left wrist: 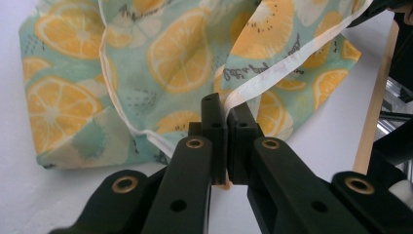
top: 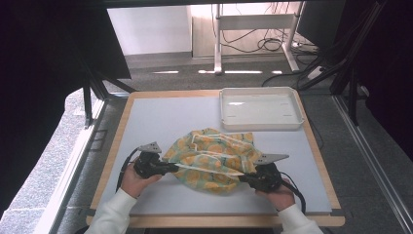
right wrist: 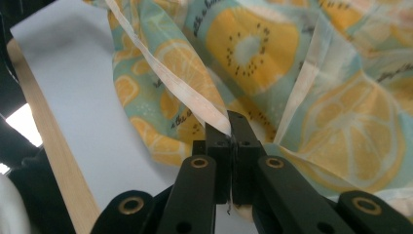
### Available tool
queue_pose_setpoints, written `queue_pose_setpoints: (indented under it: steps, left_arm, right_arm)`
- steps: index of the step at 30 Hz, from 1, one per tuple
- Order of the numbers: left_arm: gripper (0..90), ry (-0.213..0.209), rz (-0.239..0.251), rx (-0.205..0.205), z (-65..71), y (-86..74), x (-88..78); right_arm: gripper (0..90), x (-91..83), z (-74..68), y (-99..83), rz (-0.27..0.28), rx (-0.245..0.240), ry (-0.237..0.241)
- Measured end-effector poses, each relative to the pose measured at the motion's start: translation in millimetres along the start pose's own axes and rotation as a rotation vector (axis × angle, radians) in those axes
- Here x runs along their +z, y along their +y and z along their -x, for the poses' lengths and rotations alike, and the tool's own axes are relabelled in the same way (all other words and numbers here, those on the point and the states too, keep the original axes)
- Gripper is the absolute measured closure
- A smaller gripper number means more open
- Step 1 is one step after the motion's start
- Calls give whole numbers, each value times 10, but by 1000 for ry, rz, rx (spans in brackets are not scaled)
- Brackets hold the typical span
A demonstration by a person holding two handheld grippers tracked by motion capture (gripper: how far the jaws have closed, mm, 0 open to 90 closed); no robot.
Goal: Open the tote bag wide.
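Both my tongs pinch the cloth's white hem; left tongs [top: 171, 167] pressed together on the hem [left wrist: 272, 78] at its left end, right tongs [top: 242, 179] clamped on the same hem [right wrist: 187, 95] at the right; the strip runs taut between them across the near side, likely so I can spread or fold the cloth [top: 212, 158] squarely; the cloth, lemon print on teal, sits bunched mid-table toward the near edge, most of it resting on the table [top: 160, 117], only the held edge lifted; folds are piled up behind the hem, so the far layers may drag or stay creased when I pull; the white tray [top: 260, 108] sits at the far right corner, apart from the cloth, empty as far as I can tell; nothing else is on the table; the wooden table edge is near the right tongs, so little room to pull that way.
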State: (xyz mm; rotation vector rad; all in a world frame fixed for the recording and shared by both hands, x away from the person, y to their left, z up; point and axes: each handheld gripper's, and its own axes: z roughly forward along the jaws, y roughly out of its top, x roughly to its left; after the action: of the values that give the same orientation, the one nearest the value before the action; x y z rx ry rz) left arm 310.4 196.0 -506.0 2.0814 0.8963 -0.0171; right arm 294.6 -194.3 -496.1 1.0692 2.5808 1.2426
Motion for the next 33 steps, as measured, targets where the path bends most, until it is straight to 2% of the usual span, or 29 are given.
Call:
queue_pose_setpoints:
  steps: [6,12,17,21,22,24,26,28,30,33]
  left_arm:
    - [883,-3,-33,1,1,-77,56]
    - [881,7,-88,-7,-20,-129,160]
    - [865,4,-89,-15,-32,-152,186]
    - [796,15,-82,-4,-29,-156,179]
    - [752,17,-77,-3,-28,-155,169]
    - [668,26,-56,4,-28,-152,127]
    - [548,42,-51,4,-35,-137,57]
    - [463,54,-24,6,-33,-134,-29]
    - [414,55,0,5,-37,-134,-101]
    - [363,51,27,10,-22,-117,-165]
  right_arm:
    - [881,43,-21,-70,-46,-7,7]
    - [857,102,-38,-134,-89,-29,-1]
    - [823,84,-39,-147,-88,-31,-2]
    - [565,49,-67,-170,-63,-63,-15]
    - [499,24,-89,-175,-48,-64,-30]
    - [427,-38,-115,-179,-15,-63,-46]
    - [375,-118,-140,-183,22,-62,-66]
    - [323,-203,-161,-184,49,-63,-90]
    - [280,-288,-175,-177,70,-58,-114]
    - [263,-400,-173,-126,110,-43,-121]
